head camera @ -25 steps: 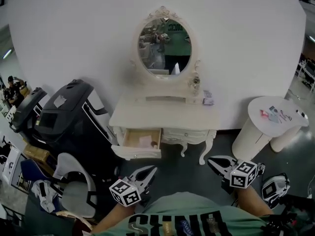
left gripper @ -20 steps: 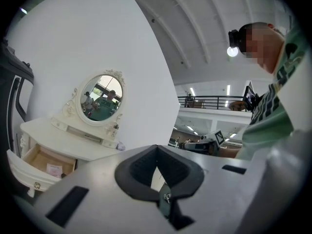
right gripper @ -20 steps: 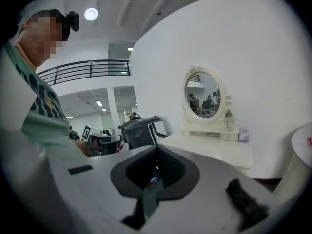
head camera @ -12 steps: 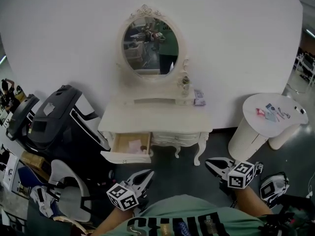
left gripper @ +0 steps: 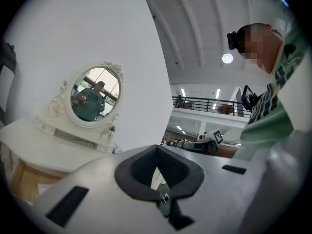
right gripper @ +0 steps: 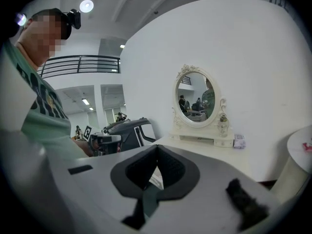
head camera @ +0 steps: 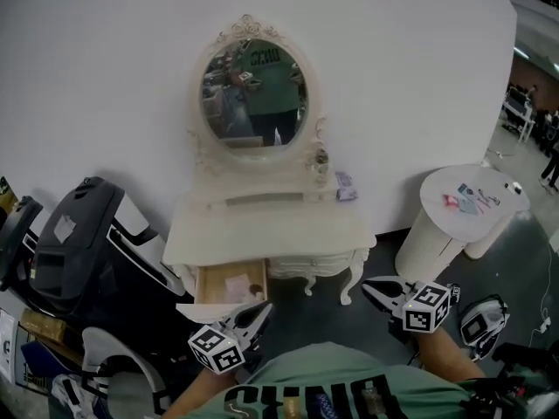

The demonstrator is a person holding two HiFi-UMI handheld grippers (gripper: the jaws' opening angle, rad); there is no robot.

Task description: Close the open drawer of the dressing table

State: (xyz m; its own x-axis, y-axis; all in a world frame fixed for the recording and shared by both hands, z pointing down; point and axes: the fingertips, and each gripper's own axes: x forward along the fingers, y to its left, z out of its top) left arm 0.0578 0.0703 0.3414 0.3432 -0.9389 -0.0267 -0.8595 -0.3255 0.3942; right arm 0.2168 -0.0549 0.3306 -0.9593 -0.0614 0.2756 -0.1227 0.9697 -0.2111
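Note:
The white dressing table (head camera: 262, 225) with its oval mirror (head camera: 253, 85) stands against the white wall. Its left drawer (head camera: 229, 288) is pulled out, showing a wooden inside with a pale paper in it. My left gripper (head camera: 260, 311) is shut and empty, just short of the drawer's front, pointing toward it. My right gripper (head camera: 370, 288) is also shut and empty, near the table's right front leg. In the left gripper view the left gripper (left gripper: 157, 149) sits below the mirror (left gripper: 92, 94) and the drawer (left gripper: 23, 178). The right gripper view has the right gripper (right gripper: 157, 149) under the table (right gripper: 204, 145).
A big black machine (head camera: 79, 243) stands close to the table's left side. A white round pedestal table (head camera: 458, 212) with small items is at the right. A small box (head camera: 345, 186) and a bottle (head camera: 321, 159) stand on the dressing table. A grey chair (head camera: 118, 365) is at lower left.
The dressing table has come nearer and slid left in the head view. Both grippers, still shut, now sit closer to it. The drawer is still open.

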